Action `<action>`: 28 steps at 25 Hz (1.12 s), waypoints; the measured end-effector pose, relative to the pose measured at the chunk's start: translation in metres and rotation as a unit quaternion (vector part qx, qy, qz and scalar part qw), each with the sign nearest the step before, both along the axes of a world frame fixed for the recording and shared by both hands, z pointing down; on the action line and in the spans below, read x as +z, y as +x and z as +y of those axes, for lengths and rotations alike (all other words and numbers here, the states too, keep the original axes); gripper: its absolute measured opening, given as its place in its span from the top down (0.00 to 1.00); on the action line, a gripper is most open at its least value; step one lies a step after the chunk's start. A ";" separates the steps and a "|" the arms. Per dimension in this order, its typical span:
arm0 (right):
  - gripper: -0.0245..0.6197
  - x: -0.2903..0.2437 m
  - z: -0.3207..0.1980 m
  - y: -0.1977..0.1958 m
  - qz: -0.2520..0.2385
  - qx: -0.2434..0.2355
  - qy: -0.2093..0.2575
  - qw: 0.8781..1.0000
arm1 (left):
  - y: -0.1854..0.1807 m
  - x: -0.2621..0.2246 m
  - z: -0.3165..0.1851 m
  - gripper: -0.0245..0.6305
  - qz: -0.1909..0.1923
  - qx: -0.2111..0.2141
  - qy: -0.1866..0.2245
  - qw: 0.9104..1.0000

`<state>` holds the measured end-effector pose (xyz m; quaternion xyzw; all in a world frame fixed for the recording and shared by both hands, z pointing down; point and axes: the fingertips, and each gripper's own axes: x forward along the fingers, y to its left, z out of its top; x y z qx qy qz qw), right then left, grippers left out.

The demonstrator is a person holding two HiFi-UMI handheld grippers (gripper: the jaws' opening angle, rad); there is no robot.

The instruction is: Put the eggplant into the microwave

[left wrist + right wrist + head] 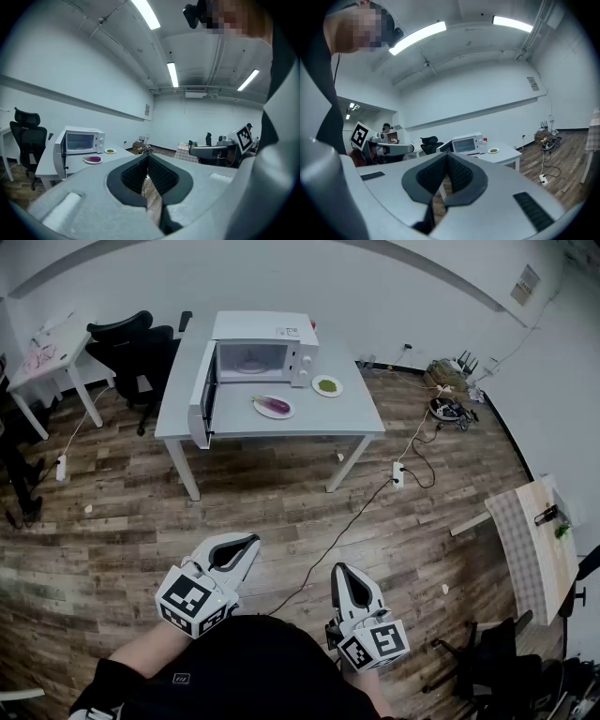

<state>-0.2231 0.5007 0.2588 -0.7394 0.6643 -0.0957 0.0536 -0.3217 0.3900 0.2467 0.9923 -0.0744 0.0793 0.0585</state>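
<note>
Eggplant [272, 404] is lying on its plate [285, 413] on the tabletop [349, 418] before the open microwave [259, 327], well apart from me, so I'm carrying left gripper [247, 546] and right gripper [338, 572] empty, jaws together, for the approach.

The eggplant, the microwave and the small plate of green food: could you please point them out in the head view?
eggplant [274, 405], head view, middle of its purple body.
microwave [261, 327], head view, its white top.
small plate of green food [339, 384], head view, its right rim.
</note>
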 end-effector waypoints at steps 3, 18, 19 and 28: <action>0.94 0.000 0.001 -0.001 -0.001 -0.002 0.001 1.000 | -0.001 0.000 0.000 0.95 -0.002 -0.004 0.001 1.000; 0.94 0.015 0.027 0.023 -0.052 -0.007 0.018 0.998 | 0.016 0.003 0.021 0.95 -0.012 -0.006 0.003 1.000; 0.94 0.017 0.033 0.029 -0.057 -0.006 0.020 0.998 | 0.021 0.004 0.025 0.95 -0.015 -0.007 0.006 1.000; 0.94 0.041 0.087 0.077 -0.064 -0.019 -0.007 0.998 | 0.055 0.017 0.073 0.95 -0.021 -0.044 -0.012 0.999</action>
